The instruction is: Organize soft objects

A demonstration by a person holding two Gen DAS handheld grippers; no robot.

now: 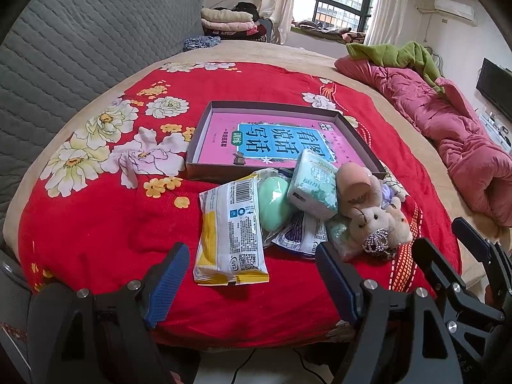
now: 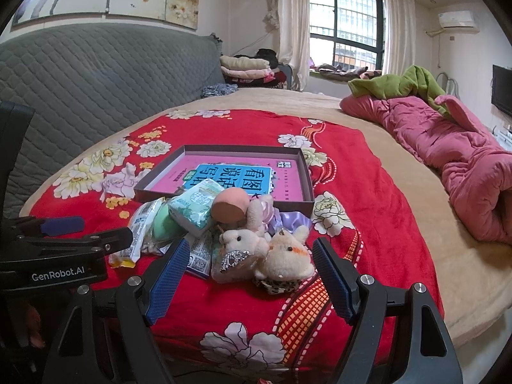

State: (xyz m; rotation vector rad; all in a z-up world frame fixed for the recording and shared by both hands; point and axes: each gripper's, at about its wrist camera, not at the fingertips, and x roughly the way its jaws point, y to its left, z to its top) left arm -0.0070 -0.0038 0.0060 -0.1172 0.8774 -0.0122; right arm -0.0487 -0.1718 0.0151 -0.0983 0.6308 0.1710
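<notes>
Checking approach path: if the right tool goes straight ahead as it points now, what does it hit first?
Most likely the plush toys: they lie between the open right tool fingers, nearest in the pile. Depth is uncertain.

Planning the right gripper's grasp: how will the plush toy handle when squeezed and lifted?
The plush toy looks furry and stuffed, so it probably compresses and weighs little. Lying on its side between the open right gripper fingers, it seems unlikely to roll.

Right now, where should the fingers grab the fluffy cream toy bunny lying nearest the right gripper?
Probably pinch the cream plush bunny across its round body, coming from the near edge of the red flowered blanket. It lies at the front of the pile, already between the open right gripper fingers, and nothing rests on top of it.
</notes>
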